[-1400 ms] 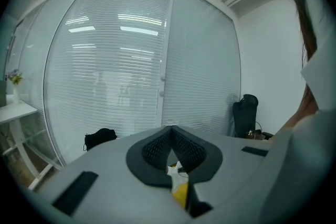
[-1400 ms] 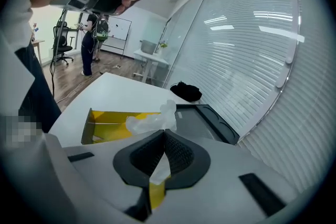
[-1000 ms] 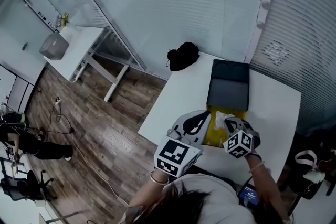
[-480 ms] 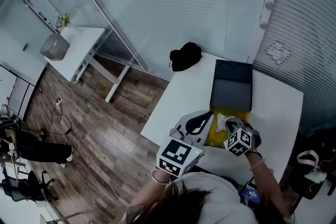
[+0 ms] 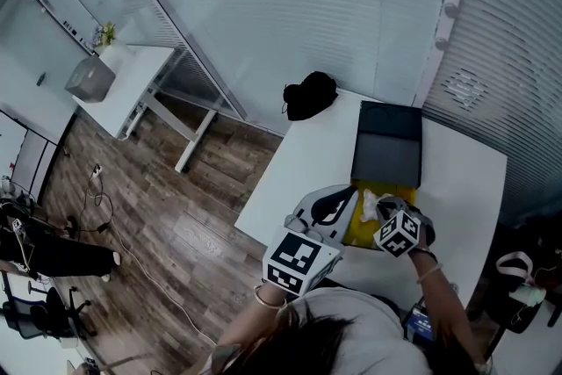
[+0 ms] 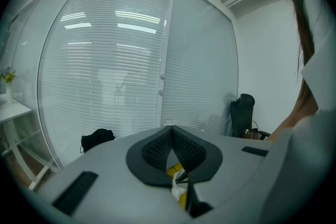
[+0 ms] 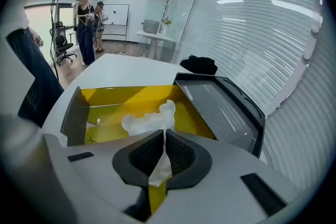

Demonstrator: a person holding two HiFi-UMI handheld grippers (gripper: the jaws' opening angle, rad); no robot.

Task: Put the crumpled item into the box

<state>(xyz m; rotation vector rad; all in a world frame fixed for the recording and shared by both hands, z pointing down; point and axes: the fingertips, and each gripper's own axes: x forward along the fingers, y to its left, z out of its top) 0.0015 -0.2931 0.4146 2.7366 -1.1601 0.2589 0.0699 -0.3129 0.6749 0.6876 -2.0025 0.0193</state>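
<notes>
Right gripper view: the right claw point(image 7: 164, 136) is clenched on the white crumpled item point(image 7: 148, 122), holding it over the open yellow box point(image 7: 121, 94), whose dark lid point(image 7: 220, 107) lies at 2 o'clock. The left claw point(image 6: 171, 134) is clenched on nothing, at the box's 9 o'clock.

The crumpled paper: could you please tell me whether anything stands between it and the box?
Nothing visible does. The right gripper holds the crumpled paper right over the open box, whose lid lies folded back beyond it.
</notes>
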